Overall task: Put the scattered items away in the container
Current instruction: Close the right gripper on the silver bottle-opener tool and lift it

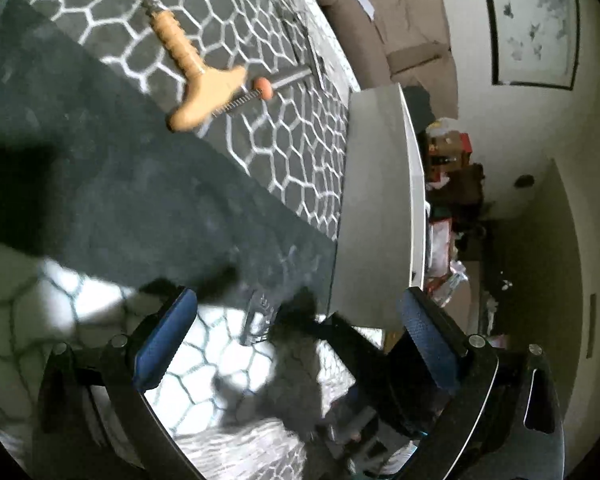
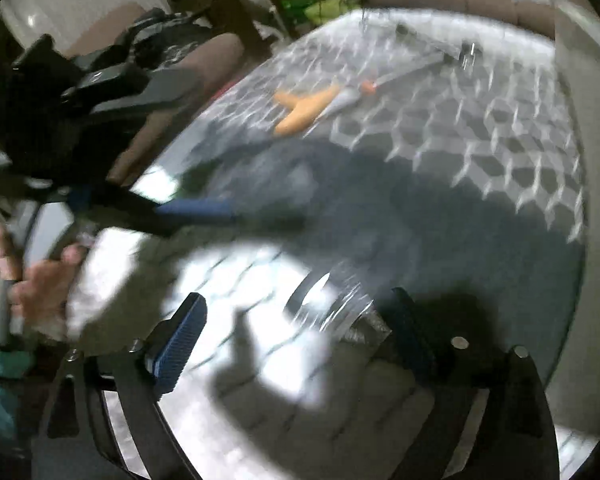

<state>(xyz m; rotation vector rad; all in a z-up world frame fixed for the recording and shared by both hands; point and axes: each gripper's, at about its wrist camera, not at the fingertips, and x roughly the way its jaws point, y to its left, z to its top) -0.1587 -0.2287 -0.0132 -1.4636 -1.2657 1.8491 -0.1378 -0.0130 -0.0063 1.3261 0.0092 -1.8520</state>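
Wooden-handled corkscrew (image 1: 198, 80) lies on patterned mat (image 1: 292, 152) beside grey container (image 1: 376, 200).

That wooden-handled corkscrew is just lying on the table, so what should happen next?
Probably move the left gripper forward toward the corkscrew. Its jaws stand open with nothing gripped, and the corkscrew lies untouched further up the patterned table, well beyond the fingertips.

Home living room, you'd likely say: beige sofa (image 1: 412, 28) beyond the table's (image 1: 260, 152) far edge, framed picture (image 1: 534, 20) on wall.
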